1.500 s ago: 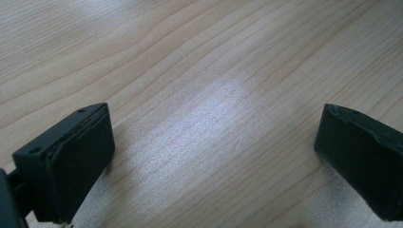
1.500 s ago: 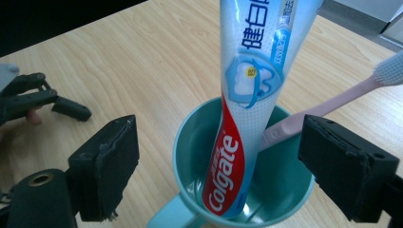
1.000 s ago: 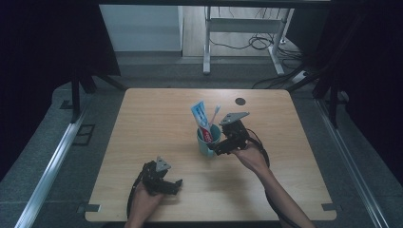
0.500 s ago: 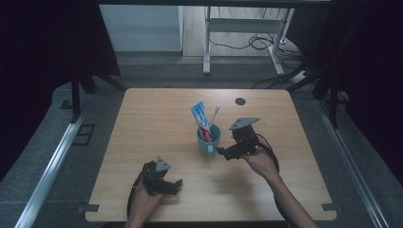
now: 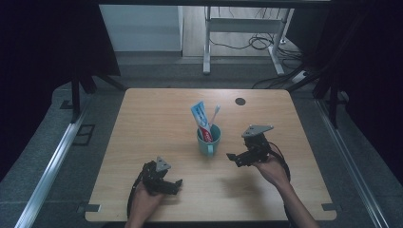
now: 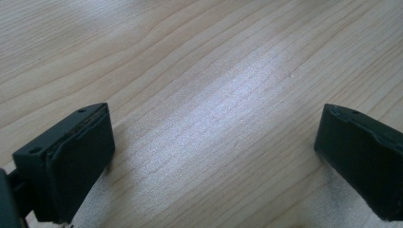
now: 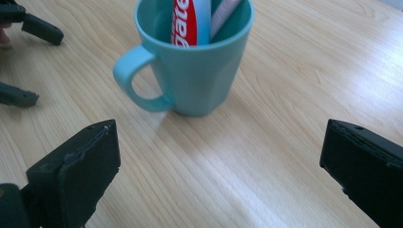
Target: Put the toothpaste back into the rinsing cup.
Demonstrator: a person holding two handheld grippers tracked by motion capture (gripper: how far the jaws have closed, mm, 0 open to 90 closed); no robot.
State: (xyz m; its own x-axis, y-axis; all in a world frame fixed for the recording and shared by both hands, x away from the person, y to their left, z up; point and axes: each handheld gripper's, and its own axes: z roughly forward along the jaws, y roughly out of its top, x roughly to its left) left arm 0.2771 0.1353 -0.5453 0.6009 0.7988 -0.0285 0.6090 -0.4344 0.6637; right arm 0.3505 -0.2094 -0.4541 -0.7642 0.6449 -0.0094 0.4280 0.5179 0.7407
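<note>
A teal mug [image 5: 209,138] [image 7: 195,66] stands upright near the middle of the wooden table [image 5: 157,118], its handle toward the person. A red, white and blue toothpaste tube [image 5: 200,118] [image 7: 191,21] and a toothbrush [image 5: 215,114] [image 7: 227,10] stand in it. My right gripper [image 5: 233,159] [image 7: 218,175] hovers just right of the mug, open and empty, pointing at it. My left gripper [image 5: 175,185] [image 6: 214,161] rests low on the table's near left part, open, with bare wood between its jaws.
A small dark round mark [image 5: 240,101] lies near the table's far edge. A metal desk frame [image 5: 237,28] and cables [image 5: 266,42] stand on the floor beyond. Metal rails [image 5: 52,161] run along both sides of the table. The left gripper's fingers [image 7: 28,23] appear far off.
My right gripper has drawn back from the mug toward the right and the near edge, and now stands clear of it. The left gripper has stayed in place.
</note>
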